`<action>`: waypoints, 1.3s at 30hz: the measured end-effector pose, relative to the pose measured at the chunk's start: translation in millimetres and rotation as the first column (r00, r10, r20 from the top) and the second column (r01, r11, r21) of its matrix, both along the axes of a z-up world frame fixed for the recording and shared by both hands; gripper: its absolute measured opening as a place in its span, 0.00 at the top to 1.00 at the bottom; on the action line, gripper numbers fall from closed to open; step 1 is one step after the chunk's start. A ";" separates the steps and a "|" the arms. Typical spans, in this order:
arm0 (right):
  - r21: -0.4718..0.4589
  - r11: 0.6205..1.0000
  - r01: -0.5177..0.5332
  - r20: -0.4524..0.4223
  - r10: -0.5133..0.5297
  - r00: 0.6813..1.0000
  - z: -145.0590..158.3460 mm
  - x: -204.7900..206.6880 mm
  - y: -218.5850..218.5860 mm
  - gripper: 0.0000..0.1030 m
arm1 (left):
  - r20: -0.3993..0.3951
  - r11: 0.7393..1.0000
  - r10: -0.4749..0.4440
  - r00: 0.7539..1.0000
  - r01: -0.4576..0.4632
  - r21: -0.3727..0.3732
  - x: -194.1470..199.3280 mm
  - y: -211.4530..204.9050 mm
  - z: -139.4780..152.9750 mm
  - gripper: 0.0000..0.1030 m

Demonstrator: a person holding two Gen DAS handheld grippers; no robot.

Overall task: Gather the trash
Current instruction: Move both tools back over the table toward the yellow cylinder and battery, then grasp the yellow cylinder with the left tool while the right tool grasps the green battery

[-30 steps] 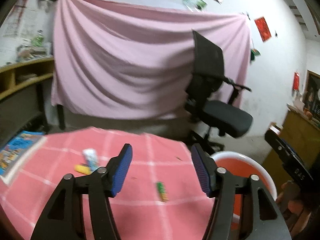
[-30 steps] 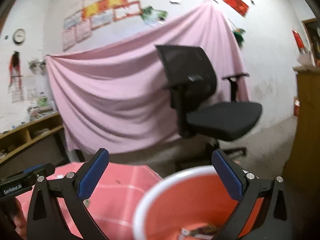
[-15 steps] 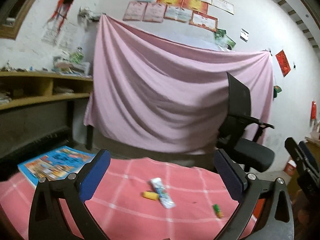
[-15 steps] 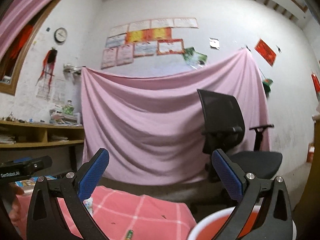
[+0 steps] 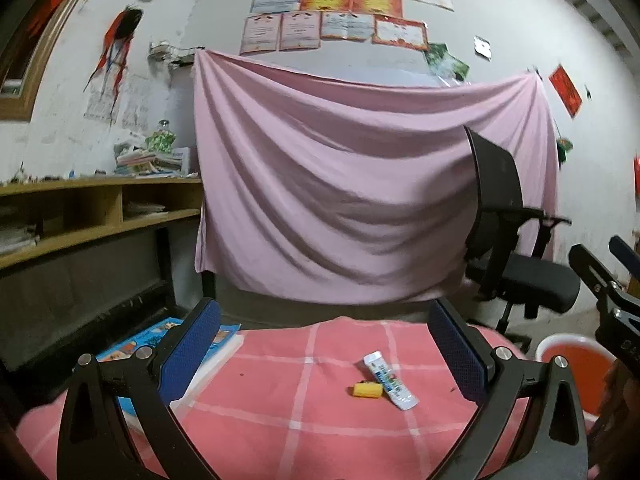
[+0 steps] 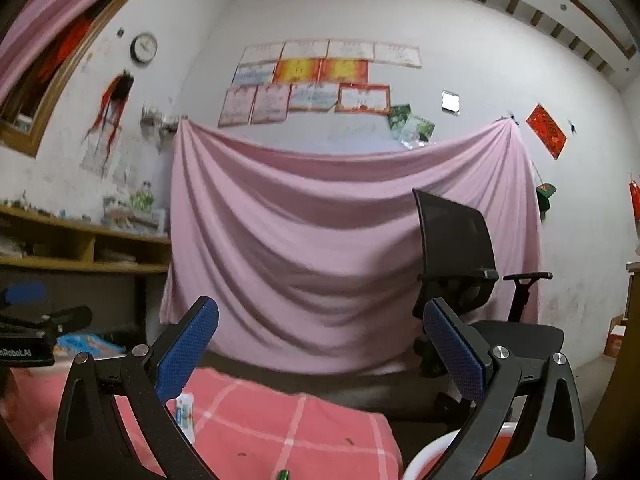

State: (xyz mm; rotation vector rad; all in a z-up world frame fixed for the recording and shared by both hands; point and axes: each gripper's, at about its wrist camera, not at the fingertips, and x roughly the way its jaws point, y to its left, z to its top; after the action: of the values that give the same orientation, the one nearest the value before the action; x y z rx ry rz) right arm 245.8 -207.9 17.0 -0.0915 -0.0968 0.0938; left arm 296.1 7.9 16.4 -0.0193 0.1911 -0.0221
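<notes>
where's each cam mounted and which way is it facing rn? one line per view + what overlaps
Left wrist: on the left claw, open, facing the pink tablecloth, white wrapper, yellow piece; right claw at right edge.
Right wrist: on the right claw, open, aimed about level at the pink sheet; left claw at left edge.
Shared: sheet, office chair, wrapper, red bin.

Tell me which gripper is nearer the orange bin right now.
Right. The orange bin sits just under the right gripper, below its right finger. The left gripper faces the table, with the bin off to its right.
</notes>
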 end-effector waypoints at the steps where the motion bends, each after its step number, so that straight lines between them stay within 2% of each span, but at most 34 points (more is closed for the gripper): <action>1: -0.010 1.000 0.003 -0.020 -0.003 1.000 -2.1 2.7 1.8 0.00 | -0.010 1.000 -0.002 1.000 0.002 0.013 2.9 -1.6 -2.3 0.02; 5: -0.033 0.999 0.003 -0.147 -0.008 0.989 -12.7 21.8 4.5 0.00 | -0.103 0.998 -0.009 0.995 0.015 0.057 21.2 -7.3 -16.8 0.02; 7: -0.029 1.000 -0.001 -0.215 -0.005 0.977 -17.7 31.0 3.4 0.00 | -0.190 0.998 -0.011 0.982 0.024 0.066 34.9 -9.3 -27.1 0.02; 10: -0.026 0.999 -0.025 -0.369 0.013 0.929 -30.9 49.7 1.5 0.00 | -0.300 0.999 -0.045 0.953 0.050 0.011 52.4 -8.6 -39.0 0.02; 13: -0.020 0.999 -0.040 -0.491 0.025 0.871 -43.2 65.3 0.0 0.00 | -0.365 0.999 -0.054 0.929 0.047 -0.027 65.9 -9.5 -45.6 0.02; 16: -0.003 0.998 -0.066 -0.566 0.053 0.822 -51.2 73.2 -0.6 0.00 | -0.419 0.998 -0.060 0.906 0.050 -0.035 78.6 -14.0 -51.3 0.02; 19: 0.007 0.996 -0.088 -0.641 0.072 0.764 -60.7 79.1 0.4 0.01 | -0.483 0.998 -0.069 0.873 0.061 -0.032 89.2 -20.0 -59.8 0.03; 21: 0.015 0.995 -0.102 -0.681 0.085 0.727 -65.5 83.9 0.6 0.01 | -0.517 0.997 -0.075 0.853 0.066 -0.035 96.1 -24.1 -65.6 0.09; 24: 0.021 0.994 -0.111 -0.726 0.091 0.682 -72.7 91.8 3.0 0.05 | -0.559 0.996 -0.091 0.824 0.075 -0.051 106.2 -26.2 -72.5 0.23; 26: 0.037 0.992 -0.124 -0.757 0.109 0.645 -77.5 97.4 2.0 0.16 | -0.584 0.994 -0.107 0.805 0.084 -0.068 111.4 -27.8 -75.7 0.33; 28: 0.061 0.989 -0.136 -0.782 0.133 0.609 -81.7 102.0 0.9 0.20 | -0.596 0.994 -0.112 0.796 0.085 -0.073 116.5 -28.6 -77.9 0.35; 33: 0.118 0.981 -0.156 -0.827 0.184 0.532 -91.1 105.8 -3.3 0.20 | -0.611 0.992 -0.128 0.781 0.108 -0.070 125.6 -33.6 -78.9 0.35; 35: 0.124 0.980 -0.157 -0.832 0.189 0.521 -91.7 106.2 -3.9 0.22 | -0.621 0.993 -0.115 0.776 0.113 -0.043 127.8 -38.6 -80.0 0.50; 39: 0.111 0.981 -0.157 -0.837 0.178 0.517 -92.1 105.9 -1.2 0.33 | -0.630 0.990 -0.124 0.767 0.140 -0.025 128.7 -47.4 -83.2 0.70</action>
State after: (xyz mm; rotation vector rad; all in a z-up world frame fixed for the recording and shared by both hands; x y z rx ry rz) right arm 351.6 -209.1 -75.2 -0.0036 0.9004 0.3285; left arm 424.9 -39.5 -66.8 0.0116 0.8750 -0.1569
